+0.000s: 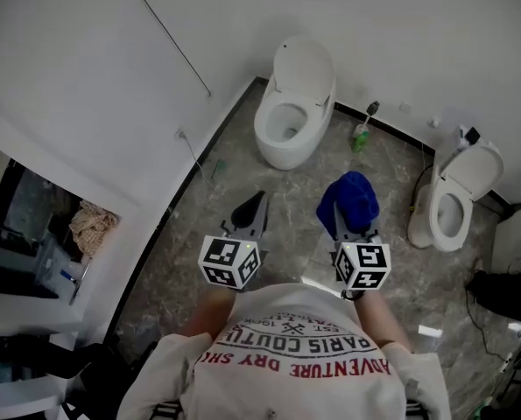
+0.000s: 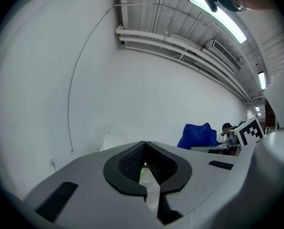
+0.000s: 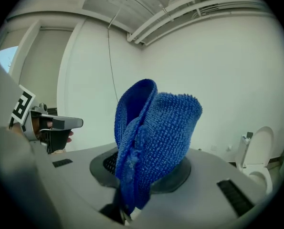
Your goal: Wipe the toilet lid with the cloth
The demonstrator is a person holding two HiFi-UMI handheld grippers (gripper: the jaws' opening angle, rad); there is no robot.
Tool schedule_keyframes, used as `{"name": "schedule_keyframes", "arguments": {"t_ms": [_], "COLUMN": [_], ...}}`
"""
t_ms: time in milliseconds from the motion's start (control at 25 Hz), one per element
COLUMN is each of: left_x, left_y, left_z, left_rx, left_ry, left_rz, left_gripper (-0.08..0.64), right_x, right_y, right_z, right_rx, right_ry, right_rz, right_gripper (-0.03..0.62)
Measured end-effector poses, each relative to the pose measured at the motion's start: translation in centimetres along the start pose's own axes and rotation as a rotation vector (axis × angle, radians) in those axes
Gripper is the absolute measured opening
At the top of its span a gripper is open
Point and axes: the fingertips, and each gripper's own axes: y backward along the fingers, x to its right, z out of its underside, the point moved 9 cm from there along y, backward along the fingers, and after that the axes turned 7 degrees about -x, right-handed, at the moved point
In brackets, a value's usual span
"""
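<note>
Floor (image 1: 199, 234) is taking up most of the head view, w/ two toilets on it. The toilet (image 1: 286, 134) ahead is standing against the far wall, its lid (image 1: 302, 70) tipped up and leaning back. A 2nd toilet (image 1: 448, 213) is sitting off to the right, lid also up. A green bottle (image 1: 360, 136) is standing on the floor between them, by the wall.

Progress, as I'm judging it: wiping isn't under way yet. The cloth's pickup is done and it's in hand, but nothing is touching either lid. Approach and the whole wipe are left. Which toilet is meant I can't tell for sure; prob. the one ahead, since both grippers are pointing roughly that way.

Cloth (image 1: 348, 201) is blue, bunched, and sticking out past the right gripper (image 1: 352, 230). In the right gripper view the cloth (image 3: 151, 142) is pinched at its lower end by the right gripper (image 3: 137, 175), jaws clamped onto it, the rest folding upward. It's hanging over the floor, well apart from the lid ahead and above nothing else.

Left gripper (image 1: 253, 206) is carrying nothing: in its own view the left gripper (image 2: 144, 163) has its jaws closed together at the tips, no object between.
</note>
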Motion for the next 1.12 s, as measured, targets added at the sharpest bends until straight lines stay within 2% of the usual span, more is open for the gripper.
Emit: {"name": "schedule_keyframes", "arguments": {"t_ms": [160, 440, 680, 880, 1120], "left_x": [-2.9, -8.6, -12.1, -15.2, -18.4], "left_y": [1.5, 4.1, 4.6, 1.0, -7.2], "left_z": [0.5, 2.3, 4.0, 3.6, 0.4], "left_rx": [-0.008, -0.029, -0.071, -0.068, -0.076], "left_ry": [0.008, 0.072, 0.114, 0.099, 0.105], "left_rz": [-0.014, -0.042, -0.066, -0.081, -0.083], "left_gripper": [0.006, 0.006, 0.006, 0.006, 0.006], "right_x": [-2.4, -7.6, -9.6, -8.5, -3.7], "right_y": [-1.2, -3.9, -6.7, -11.6, -19.9], "right_z": [0.4, 1.6, 2.2, 1.2, -1.4], "right_rx": [-0.011, -0.061, -0.097, -0.082, -0.096], "right_ry": [-0.009, -0.019, -0.017, 0.015, 0.005], "right_rz": [0.01, -0.015, -0.034, -0.042, -0.06], "right_gripper": [0.094, 0.094, 0.094, 0.094, 0.094]}}
